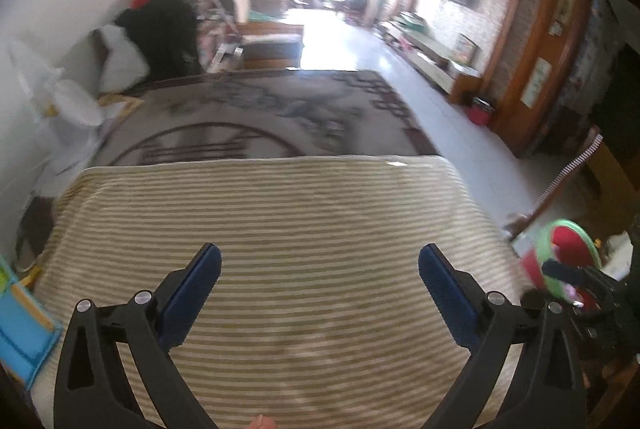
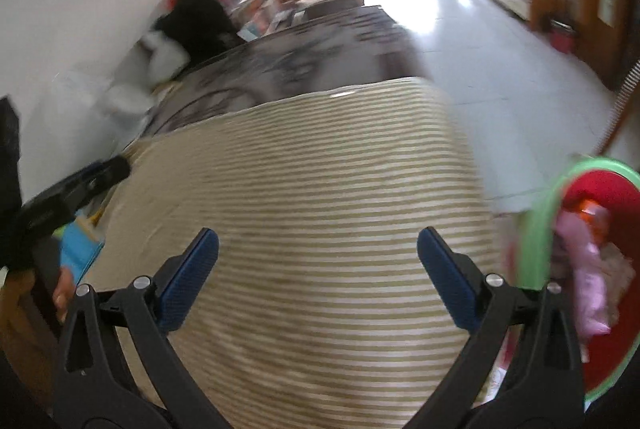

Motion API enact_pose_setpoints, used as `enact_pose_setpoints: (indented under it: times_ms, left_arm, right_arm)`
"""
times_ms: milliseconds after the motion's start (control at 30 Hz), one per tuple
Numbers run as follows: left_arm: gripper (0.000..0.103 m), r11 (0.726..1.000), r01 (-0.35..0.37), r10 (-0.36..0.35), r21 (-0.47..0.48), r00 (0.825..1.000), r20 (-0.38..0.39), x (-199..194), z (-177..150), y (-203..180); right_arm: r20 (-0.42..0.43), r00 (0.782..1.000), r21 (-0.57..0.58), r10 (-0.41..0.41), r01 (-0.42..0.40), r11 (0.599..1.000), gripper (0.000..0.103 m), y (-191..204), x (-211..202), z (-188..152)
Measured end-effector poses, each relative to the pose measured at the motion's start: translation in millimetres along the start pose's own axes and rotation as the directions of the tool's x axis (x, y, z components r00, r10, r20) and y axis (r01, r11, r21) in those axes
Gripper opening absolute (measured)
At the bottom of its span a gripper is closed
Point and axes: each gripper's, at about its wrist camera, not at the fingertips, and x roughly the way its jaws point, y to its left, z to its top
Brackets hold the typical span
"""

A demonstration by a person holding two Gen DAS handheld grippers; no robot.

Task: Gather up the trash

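Observation:
A striped beige cloth [image 1: 272, 229] covers a table, also in the right wrist view [image 2: 320, 209]. My left gripper [image 1: 320, 261] hovers over it, open and empty. My right gripper [image 2: 318, 245] is open and empty above the same cloth. A green-rimmed red bin [image 2: 576, 269] stands at the right and holds pink wrappers [image 2: 588, 269] and an orange scrap [image 2: 592, 213]. The bin also shows in the left wrist view [image 1: 564, 257], behind the right gripper [image 1: 580, 281]. The left gripper appears at the left edge of the right wrist view [image 2: 80, 185].
A patterned rug [image 1: 272, 113] lies on the floor beyond the table. Bags and clutter [image 1: 160, 37] sit by the left wall. A small red bin [image 1: 482, 109] stands by wooden cabinets at the right. A blue and green object [image 1: 20, 321] is at the table's left.

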Motion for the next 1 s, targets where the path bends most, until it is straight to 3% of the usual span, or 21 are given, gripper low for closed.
enact_pose_setpoints:
  times_ms: [67,200,300,367,633,867,1000]
  left_arm:
    - [0.095,0.999,-0.034,0.035,-0.024,0.999,0.017,-5,-3,19]
    - [0.095,0.988,-0.135,0.138,-0.075,0.99,0.035,-16,-11,67]
    - [0.095,0.973,-0.192,0.2,-0.125,0.978,0.057,-28,-16,99]
    - [0.095,0.963,-0.221,0.233,-0.154,0.97,0.067,-36,-20,116]
    - [0.095,0.91,-0.328,0.351,-0.254,0.935,0.051,-63,-44,185]
    - [0.095,0.908,-0.317,0.338,-0.272,0.941,0.03,-68,-53,203]
    - [0.095,0.922,-0.276,0.299,-0.273,0.953,0.046,-68,-47,197]
  right_arm:
    - [-0.03,0.99,-0.013,0.136,-0.137,0.991,0.098,26,15,1]
    - [-0.124,0.964,-0.087,0.234,-0.246,0.966,0.098,80,47,0]
    - [-0.218,0.918,-0.12,0.332,-0.363,0.924,0.098,123,73,-6]
    - [-0.265,0.898,-0.156,0.35,-0.399,0.904,0.098,148,85,-9]
    - [-0.385,0.864,-0.273,0.325,-0.443,0.854,0.098,213,113,-31]
    - [-0.255,0.943,-0.354,0.215,-0.298,0.887,0.098,224,105,-17]
    - [-0.157,0.969,-0.322,0.189,-0.232,0.918,0.098,216,91,3]
